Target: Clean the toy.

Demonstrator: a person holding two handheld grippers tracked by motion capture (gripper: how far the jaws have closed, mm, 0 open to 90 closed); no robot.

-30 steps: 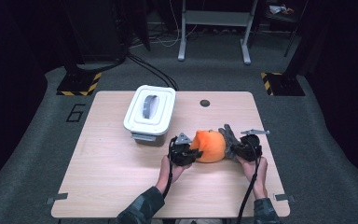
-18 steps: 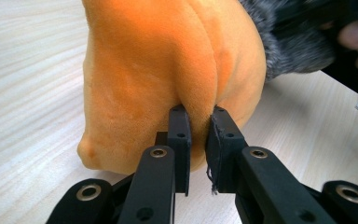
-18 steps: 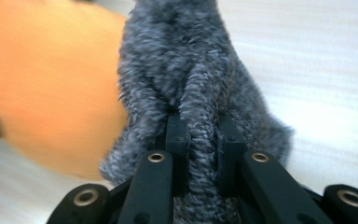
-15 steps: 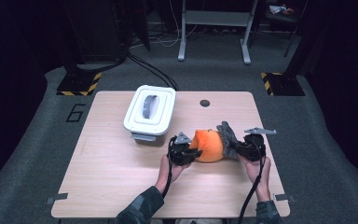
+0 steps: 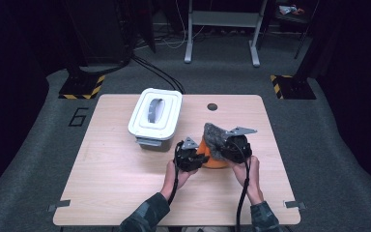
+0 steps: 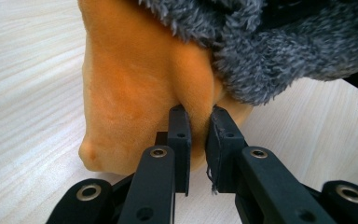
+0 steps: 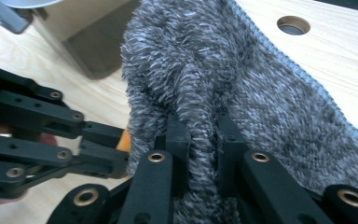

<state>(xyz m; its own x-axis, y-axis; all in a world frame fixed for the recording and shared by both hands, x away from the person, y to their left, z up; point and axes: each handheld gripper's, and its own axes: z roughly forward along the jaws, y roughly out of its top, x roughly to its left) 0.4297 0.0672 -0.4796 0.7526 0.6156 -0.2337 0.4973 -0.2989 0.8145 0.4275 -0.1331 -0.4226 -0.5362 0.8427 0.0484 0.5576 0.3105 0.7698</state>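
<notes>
Gripping from both sides, our left gripper [image 5: 196,155] and right gripper [image 5: 226,147] meet over an orange plush toy [image 5: 210,155] near the middle of the wooden table [image 5: 116,183], and we take that toy as our landmark. Nearest to us, our hands [image 5: 174,175] come in from the table's near edge, sleeves showing at the bottom of the high view, a black cable trailing back from each tool.

Seen along the left gripper [image 6: 199,122], its jaws are pinched tight on a fold of the orange plush toy [image 6: 135,88], the soft fabric bunched between the two black pads. The toy's lower bulge rests on the pale wood, and the grey fabric drapes over its upper side.

Seen along the right gripper [image 7: 204,125], its jaws are clamped on a ridge of a fuzzy grey knit sock [image 7: 223,70], which is pulled up and away from the toy; a sliver of orange [image 7: 125,138] shows just beneath the fuzzy edge. The left gripper's black linkage [image 7: 42,135] lies beside it. From above, the grey knit sock [image 5: 214,137] stands up over the far side of the toy, touching it.

Beyond the toy and to its left sits a white lidded container [image 5: 155,116] with a grey handle on its lid, near but apart from the plush. Farther back, straight beyond the toy, a round hole [image 5: 212,107] opens in the tabletop near the far edge.
</notes>
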